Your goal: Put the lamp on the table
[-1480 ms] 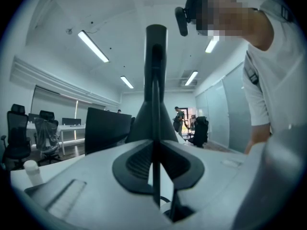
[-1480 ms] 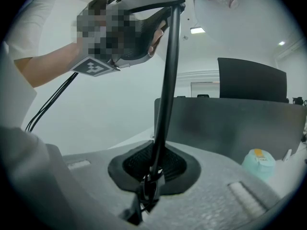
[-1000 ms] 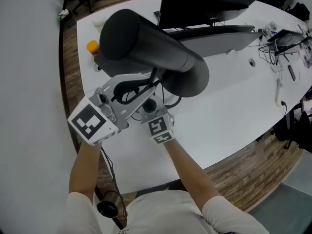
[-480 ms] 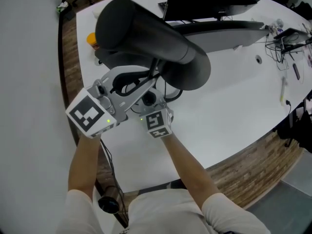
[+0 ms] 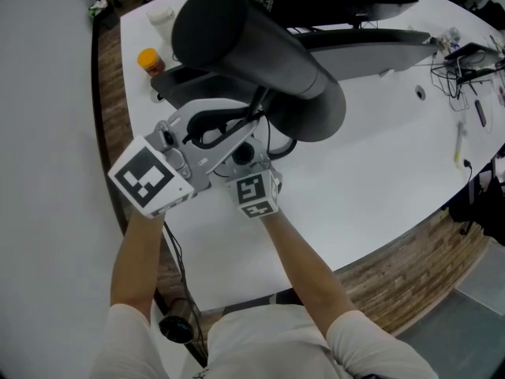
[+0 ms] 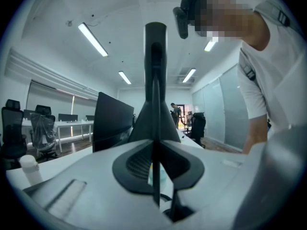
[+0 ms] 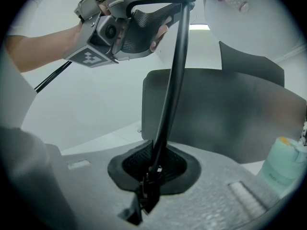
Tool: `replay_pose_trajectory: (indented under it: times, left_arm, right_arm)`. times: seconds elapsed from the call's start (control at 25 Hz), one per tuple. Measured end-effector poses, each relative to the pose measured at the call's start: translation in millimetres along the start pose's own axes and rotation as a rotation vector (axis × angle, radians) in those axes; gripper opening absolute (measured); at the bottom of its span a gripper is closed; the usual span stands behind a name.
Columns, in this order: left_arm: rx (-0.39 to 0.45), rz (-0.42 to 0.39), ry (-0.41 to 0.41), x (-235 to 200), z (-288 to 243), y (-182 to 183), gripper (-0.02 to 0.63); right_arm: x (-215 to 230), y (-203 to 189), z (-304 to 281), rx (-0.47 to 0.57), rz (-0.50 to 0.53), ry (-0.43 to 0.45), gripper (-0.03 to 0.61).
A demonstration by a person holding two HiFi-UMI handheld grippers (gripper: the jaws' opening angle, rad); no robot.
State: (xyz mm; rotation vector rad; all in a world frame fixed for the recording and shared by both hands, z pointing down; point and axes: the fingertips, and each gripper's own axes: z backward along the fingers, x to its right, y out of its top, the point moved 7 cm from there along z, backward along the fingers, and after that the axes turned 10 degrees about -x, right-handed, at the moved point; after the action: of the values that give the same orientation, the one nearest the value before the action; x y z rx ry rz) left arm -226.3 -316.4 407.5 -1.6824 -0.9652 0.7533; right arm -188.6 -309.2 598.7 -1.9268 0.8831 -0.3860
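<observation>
Dark grey lamp (image 5: 252, 50) with cylindrical shade and thin black stem (image 7: 171, 95) is held over the near-left part of the white oval table (image 5: 371, 188). The left gripper (image 6: 154, 174) pinches the stem high up. The right gripper (image 7: 152, 169) pinches it lower, jaws just easing wider.

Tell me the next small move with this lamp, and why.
Probably lower the lamp and upright it until it stands on the table. It looks tilted, and whether it rests there is unclear. The left gripper clamps the stem; the right gripper, stem between its jaws, has just been opening them.
</observation>
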Motion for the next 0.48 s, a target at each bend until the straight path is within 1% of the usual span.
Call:
replay_pose_trajectory:
  times: [0.48]
  left_arm:
    - [-0.011, 0.013, 0.002, -5.9, -1.4, -2.8, 0.034]
  right_arm:
    - [1.9, -1.9, -6.4, -0.004, 0.001, 0.000, 0.037]
